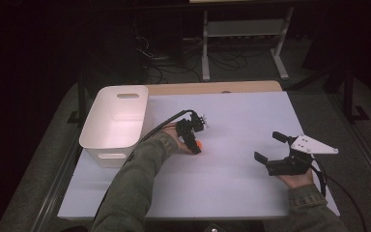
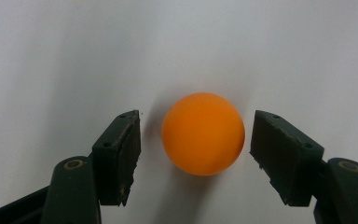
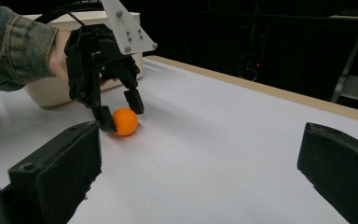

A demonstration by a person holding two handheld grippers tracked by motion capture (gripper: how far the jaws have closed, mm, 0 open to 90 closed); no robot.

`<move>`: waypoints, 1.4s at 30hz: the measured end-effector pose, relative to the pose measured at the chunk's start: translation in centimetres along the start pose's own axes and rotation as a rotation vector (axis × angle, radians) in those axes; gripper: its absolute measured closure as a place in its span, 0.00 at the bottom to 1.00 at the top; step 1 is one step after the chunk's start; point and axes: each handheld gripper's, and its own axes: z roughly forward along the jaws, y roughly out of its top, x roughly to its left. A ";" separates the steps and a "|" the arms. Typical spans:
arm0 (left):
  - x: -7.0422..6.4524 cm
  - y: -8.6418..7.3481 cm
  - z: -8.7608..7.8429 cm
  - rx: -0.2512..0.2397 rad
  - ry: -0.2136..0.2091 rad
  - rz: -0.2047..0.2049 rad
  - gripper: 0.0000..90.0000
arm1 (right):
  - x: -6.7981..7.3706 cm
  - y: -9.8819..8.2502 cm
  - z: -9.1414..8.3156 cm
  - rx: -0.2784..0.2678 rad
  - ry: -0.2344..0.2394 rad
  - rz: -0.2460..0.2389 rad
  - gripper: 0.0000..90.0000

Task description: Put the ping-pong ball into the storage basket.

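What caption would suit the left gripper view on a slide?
Left gripper straddles an orange ball on the white table, jaws open with small gaps either side.

The ping-pong ball (image 2: 203, 134) is plain orange, the bin (image 1: 116, 121) white, the table (image 1: 241, 116) pale grey-white with a tan wooden far edge, both grippers' jaws black.

We see a white-covered table (image 1: 232, 183); on it a white bin (image 1: 116, 121) stands at the far left corner, with an orange ball (image 1: 199, 144) lying just right of the bin
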 end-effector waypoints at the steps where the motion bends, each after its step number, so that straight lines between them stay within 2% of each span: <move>1: 0.0 0.0 0.0 0.001 -0.003 0.001 0.38 | 0.0 0.0 0.0 0.000 0.000 -0.001 0.00; 13: -0.1 0.0 0.1 0.006 -0.002 -0.002 0.48 | 0.0 0.0 0.0 -0.001 -0.001 0.001 0.00; 23: -0.3 0.0 0.1 0.012 0.004 0.013 0.56 | 0.0 0.0 0.0 -0.001 -0.001 0.001 0.00; 42: -1.1 -0.3 -2.7 0.007 0.008 0.023 0.56 | 0.0 -0.1 -0.1 0.002 -0.012 0.005 0.00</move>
